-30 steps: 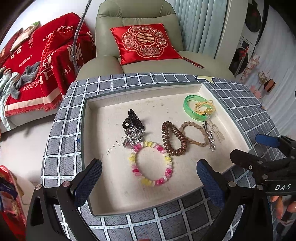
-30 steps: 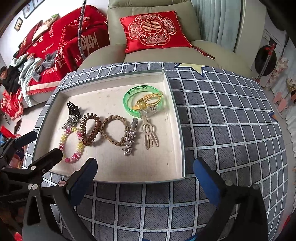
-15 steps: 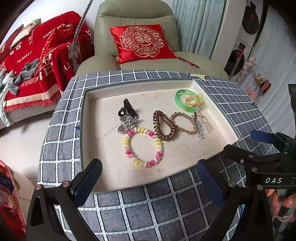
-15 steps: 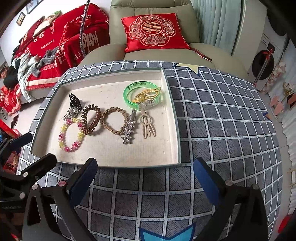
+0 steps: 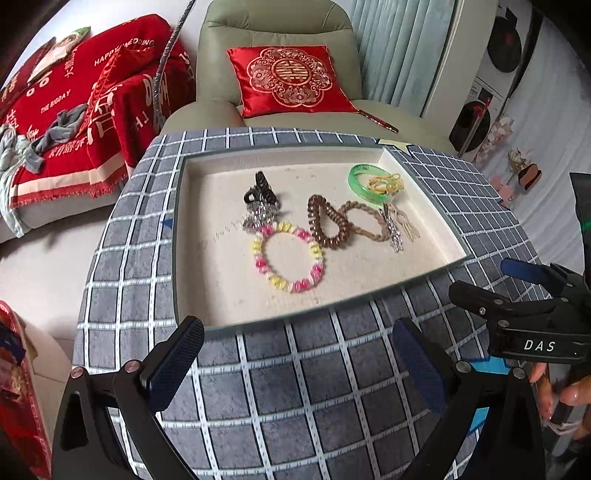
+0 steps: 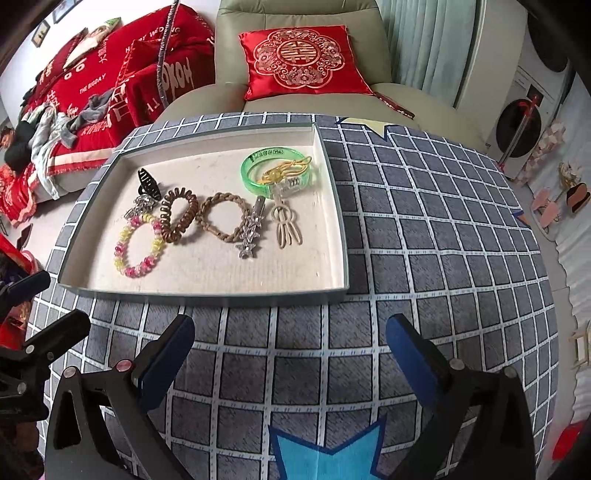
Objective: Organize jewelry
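Both open tools point(image 5: 299, 363) point(image 6: 290, 352) have backed off the tray point(image 6: 207, 293).

1. Round table with grey checked cloth point(image 6: 424, 236), white grid lines, blue star patch point(image 6: 325, 450) at near edge.
2. Pale green armchair point(image 5: 273, 33) behind table, red embroidered cushion point(image 6: 303, 59) on seat.
3. Sofa at left under red blanket point(image 5: 74, 110) with white lettering, grey clothes point(image 5: 55, 129) dumped on it.
4. Light blue curtain point(image 5: 402, 48) behind chair, daylight.
5. Washing machine point(image 6: 524, 125) far right.

Grey-white checked tablecloth point(image 6: 424, 240), green bangle point(image 6: 255, 162), pink-yellow bracelet point(image 6: 138, 245)
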`<state>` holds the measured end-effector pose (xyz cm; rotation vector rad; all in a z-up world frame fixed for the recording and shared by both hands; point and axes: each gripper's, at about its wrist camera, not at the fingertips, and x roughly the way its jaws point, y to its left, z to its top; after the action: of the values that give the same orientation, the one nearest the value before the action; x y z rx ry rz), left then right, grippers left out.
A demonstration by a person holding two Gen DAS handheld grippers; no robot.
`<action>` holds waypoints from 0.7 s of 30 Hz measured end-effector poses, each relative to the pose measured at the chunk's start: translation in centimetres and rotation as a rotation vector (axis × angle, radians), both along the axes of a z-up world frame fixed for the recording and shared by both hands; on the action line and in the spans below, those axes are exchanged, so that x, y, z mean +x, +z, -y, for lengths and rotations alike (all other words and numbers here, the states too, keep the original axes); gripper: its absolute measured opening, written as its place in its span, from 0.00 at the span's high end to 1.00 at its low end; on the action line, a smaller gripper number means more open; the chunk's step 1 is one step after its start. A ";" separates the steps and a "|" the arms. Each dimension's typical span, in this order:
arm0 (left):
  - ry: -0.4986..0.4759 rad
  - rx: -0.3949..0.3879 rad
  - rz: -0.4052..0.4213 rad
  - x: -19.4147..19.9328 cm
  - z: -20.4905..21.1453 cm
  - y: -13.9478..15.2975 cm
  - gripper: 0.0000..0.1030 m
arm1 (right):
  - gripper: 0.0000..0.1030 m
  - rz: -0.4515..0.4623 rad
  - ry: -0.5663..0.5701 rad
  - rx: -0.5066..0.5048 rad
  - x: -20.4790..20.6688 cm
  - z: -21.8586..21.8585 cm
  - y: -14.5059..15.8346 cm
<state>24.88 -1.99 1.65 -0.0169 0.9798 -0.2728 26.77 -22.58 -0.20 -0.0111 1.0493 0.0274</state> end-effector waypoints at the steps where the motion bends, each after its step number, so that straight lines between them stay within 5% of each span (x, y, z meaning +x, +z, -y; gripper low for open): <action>1: 0.001 -0.002 -0.001 -0.3 -0.1 0.0 0.00 | 0.00 0.001 0.000 -0.002 -0.2 0.0 0.0; 21: 0.037 0.031 0.027 -4.3 -0.6 -0.7 0.00 | 0.00 0.019 -0.002 0.019 -4.0 -0.3 -0.4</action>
<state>20.60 -1.34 1.00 -0.0025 0.9560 -0.2235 22.82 -22.29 -0.55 0.0064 1.0299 0.0355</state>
